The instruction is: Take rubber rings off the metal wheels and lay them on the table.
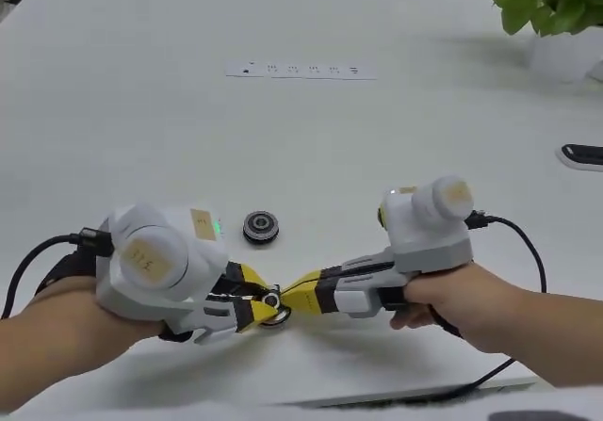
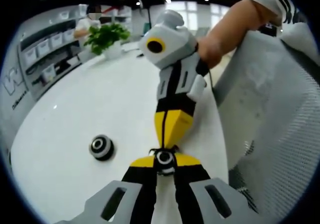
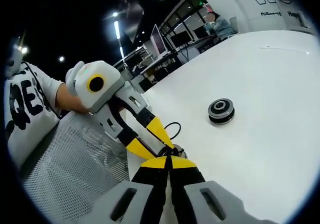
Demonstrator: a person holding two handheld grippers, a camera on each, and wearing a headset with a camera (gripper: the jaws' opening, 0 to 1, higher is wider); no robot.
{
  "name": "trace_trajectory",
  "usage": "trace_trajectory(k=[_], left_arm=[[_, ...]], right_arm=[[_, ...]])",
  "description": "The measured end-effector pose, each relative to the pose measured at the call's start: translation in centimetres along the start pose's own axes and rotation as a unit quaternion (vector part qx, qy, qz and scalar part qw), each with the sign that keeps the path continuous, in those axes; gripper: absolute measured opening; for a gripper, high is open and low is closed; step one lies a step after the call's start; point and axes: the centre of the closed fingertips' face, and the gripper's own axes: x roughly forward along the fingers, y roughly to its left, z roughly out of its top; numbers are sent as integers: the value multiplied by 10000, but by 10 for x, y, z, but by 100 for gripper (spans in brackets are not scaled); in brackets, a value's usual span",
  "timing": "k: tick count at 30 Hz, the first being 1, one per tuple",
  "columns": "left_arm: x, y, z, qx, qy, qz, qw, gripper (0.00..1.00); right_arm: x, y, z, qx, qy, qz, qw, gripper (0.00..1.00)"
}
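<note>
Left gripper [image 2: 165, 164], low in the frame, has jaws shut on the small wheel [image 2: 164, 157]. Right gripper [image 3: 171, 160] jaws pinch tight at its rim; we can't tell if they've got the rubber ring [image 2: 157, 158]. We'd hold the wheel steady & peel slowly. 2nd wheel [image 1: 261, 226] sits mid-frame on the table [image 1: 141, 110].

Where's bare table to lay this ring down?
Bare white table between the loose black-ringed metal wheel and the white power strip. Crowded near edge: left claw and right claw meet at the held metal wheel.
</note>
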Motion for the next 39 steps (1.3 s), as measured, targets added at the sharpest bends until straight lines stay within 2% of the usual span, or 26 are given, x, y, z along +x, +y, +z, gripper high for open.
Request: trace_trajectory(k=[6,7,8,9,22,30,39], left_arm=[[0,0,0,5,-6,-2,10000,12],[0,-1,1,7,-12,-2,10000,12],[0,-1,1,10,-13,1,10000,12],[0,-1,1,32,-9,-8,10000,12],[-1,2,-2,49,-98,-22,9999,13],[0,2,-2,158,-60,-121,9998,14],[-10,-2,6,180,-170,-218,9995,19]], right_arm=[[1,2,1,-24,2,31,10000,0],[3,15,2,37,-23,346,9994,0],[5,12,2,-33,-17,216,9998,0],[4,11,1,-265,72,129,9995,0],[1,3,2,-224,51,6,9997,0],[-1,1,3,-194,14,-15,9998,0],[-4,2,6,-164,-53,-3,9999,0]])
